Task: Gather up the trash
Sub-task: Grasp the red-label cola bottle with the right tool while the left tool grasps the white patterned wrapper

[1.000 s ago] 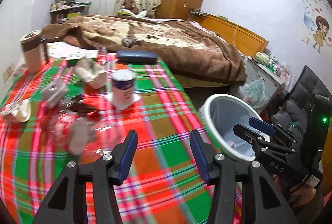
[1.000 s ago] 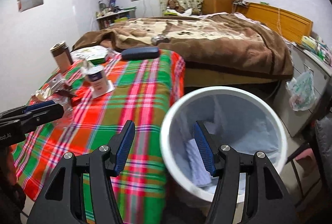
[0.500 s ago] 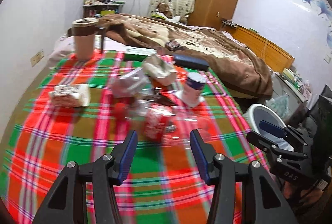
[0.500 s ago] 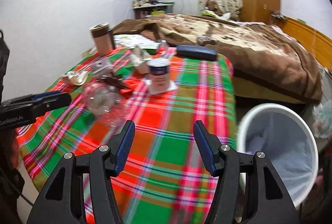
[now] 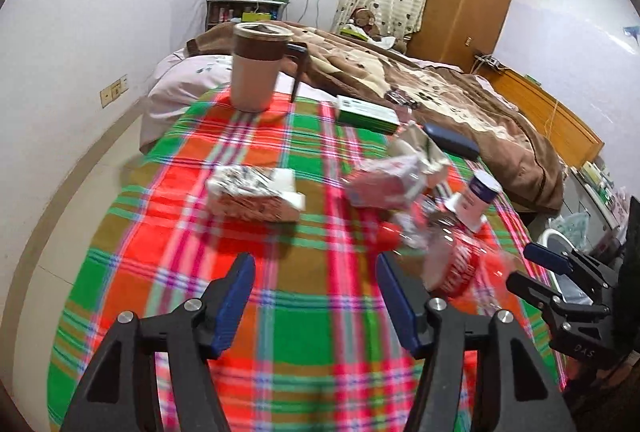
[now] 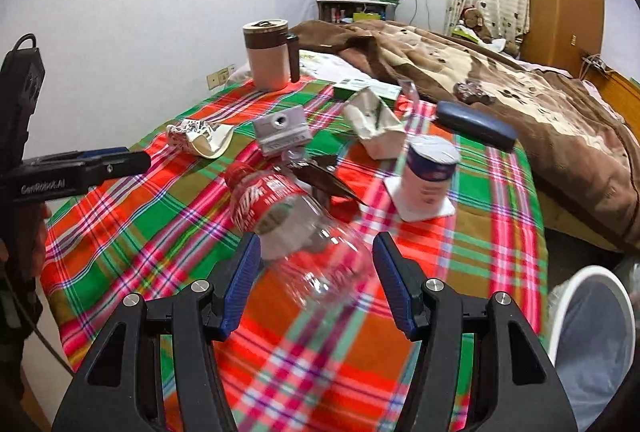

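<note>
Trash lies on the plaid tablecloth [image 6: 132,232]. A clear plastic bottle with a red label [image 6: 288,207] lies on its side, its clear end right in front of my right gripper [image 6: 316,264], whose pads stand open and clear of it. Behind it are a dark wrapper [image 6: 324,177], a grey carton [image 6: 280,129], a crushed white carton [image 6: 376,127], a crumpled packet [image 6: 200,135] and a yogurt cup [image 6: 430,171]. My left gripper [image 5: 316,292] hovers over bare cloth short of the packet [image 5: 256,193], its jaws opening with nothing between them. The bottle [image 5: 456,264] is to its right.
A white bin [image 6: 592,328] stands on the floor at the table's right. At the table's far end are a mug with a brown band [image 6: 272,55], a green box [image 6: 364,87] and a blue case [image 6: 476,125]. A bed with a brown blanket [image 6: 500,79] lies beyond.
Both grippers have swung left from the bin to over the table. The bottle now lies right before the right gripper. The left jaws stand wider than before.
</note>
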